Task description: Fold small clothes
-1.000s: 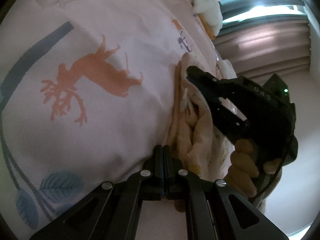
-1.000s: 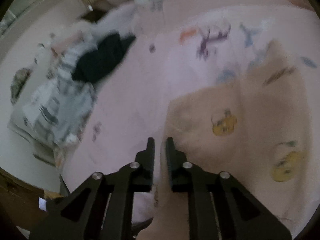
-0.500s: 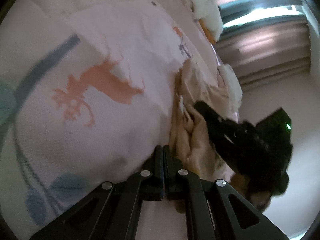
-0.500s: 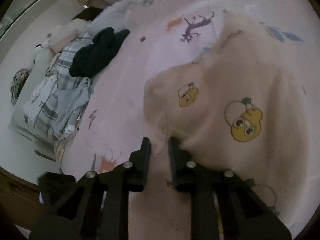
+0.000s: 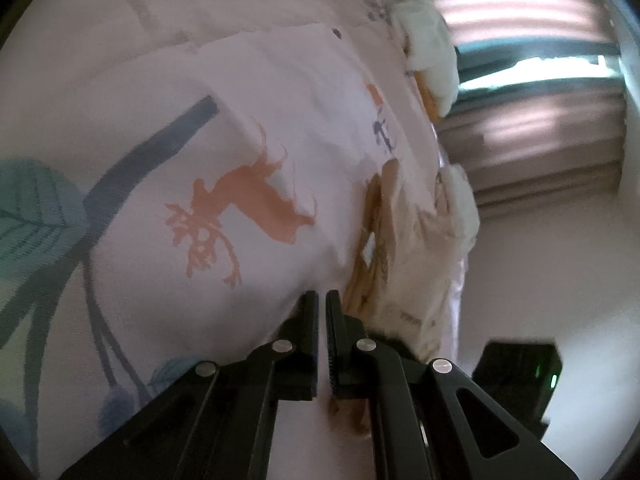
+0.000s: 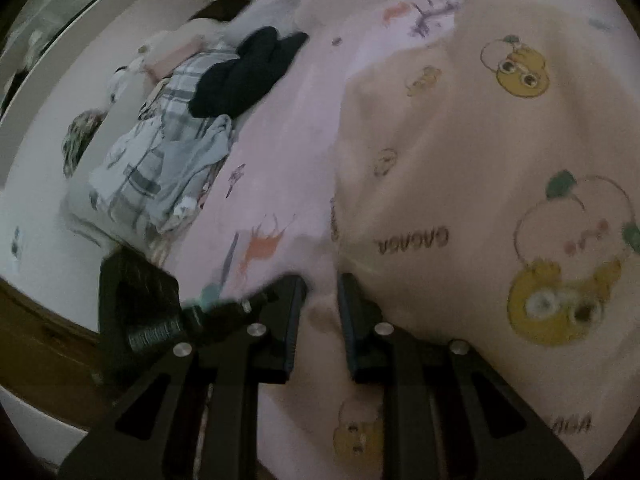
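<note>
Since the earlier frames, the right gripper [image 6: 322, 292] has slid along the bed toward the left gripper [image 5: 322, 300], so that in the left wrist view only its dark body with a green light remains, low at the right edge, where its fingers and the hand on it filled the right side a second ago. In the right wrist view the peach garment [image 6: 460, 168] now fills the right half of the picture, closer than before.

That garment, printed with yellow cartoon faces and small lettering, lies spread on the pink bedsheet [image 6: 280, 140]; its left edge runs down to the right gripper's tips. The right gripper's jaws stand at a narrow gap and are opening; cloth lies under and between them, though whether the pads press it cannot be told. The left gripper's jaws are closed almost together, and a bunched edge of the same peach garment [image 5: 404, 248] sits just beside its right finger; nothing can be made out between the pads.

The bedsheet carries an orange deer print [image 5: 244, 216] and blue leaf stems. Farther up the bed lie a black garment [image 6: 248, 76] on a grey plaid pile [image 6: 160, 160], well apart from the peach one. White fluffy cloth [image 5: 428, 52] rests by the striped curtains [image 5: 540, 92].
</note>
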`<action>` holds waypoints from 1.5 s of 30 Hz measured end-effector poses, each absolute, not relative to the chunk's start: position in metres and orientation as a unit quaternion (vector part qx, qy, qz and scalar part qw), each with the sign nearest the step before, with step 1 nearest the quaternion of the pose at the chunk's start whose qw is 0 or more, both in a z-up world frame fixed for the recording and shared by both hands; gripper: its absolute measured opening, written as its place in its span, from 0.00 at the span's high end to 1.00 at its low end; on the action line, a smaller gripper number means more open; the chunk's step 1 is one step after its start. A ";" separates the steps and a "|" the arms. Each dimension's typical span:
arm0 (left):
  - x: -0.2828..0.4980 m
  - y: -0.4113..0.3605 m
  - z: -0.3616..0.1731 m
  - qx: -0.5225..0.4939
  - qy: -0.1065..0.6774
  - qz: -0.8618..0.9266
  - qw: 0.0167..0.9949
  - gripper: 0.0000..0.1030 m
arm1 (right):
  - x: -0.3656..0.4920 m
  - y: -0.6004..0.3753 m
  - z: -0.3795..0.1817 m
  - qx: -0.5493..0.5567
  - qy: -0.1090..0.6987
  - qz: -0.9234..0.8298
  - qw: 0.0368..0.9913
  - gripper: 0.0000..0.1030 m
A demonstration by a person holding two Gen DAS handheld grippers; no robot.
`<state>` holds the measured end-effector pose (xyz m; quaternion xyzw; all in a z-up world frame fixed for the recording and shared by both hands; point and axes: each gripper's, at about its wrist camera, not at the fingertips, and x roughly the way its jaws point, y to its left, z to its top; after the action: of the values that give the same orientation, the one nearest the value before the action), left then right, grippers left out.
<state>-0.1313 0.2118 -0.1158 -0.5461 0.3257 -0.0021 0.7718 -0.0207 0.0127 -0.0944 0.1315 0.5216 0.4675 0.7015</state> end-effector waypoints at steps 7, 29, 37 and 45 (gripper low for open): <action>-0.130 0.203 -0.095 -0.513 0.278 0.013 0.812 0.77 | -0.030 -0.014 -0.072 0.139 0.537 0.489 0.673 0.78; -0.033 0.133 -0.088 -0.369 0.314 -0.045 0.874 0.90 | 0.088 -0.042 -0.087 0.013 0.450 0.313 0.837 0.86; -0.043 0.149 -0.095 -0.419 0.317 -0.052 0.849 0.94 | 0.077 -0.083 -0.071 0.026 0.454 0.276 0.847 0.93; -0.072 0.162 -0.093 -0.438 0.327 -0.026 0.837 0.94 | 0.011 -0.104 -0.073 0.001 0.454 0.316 0.833 0.74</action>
<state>-0.0717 0.1620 -0.0927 -0.4376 0.3267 -0.0264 0.8373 0.0108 -0.1036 -0.0733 0.0015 0.4543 0.3162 0.8328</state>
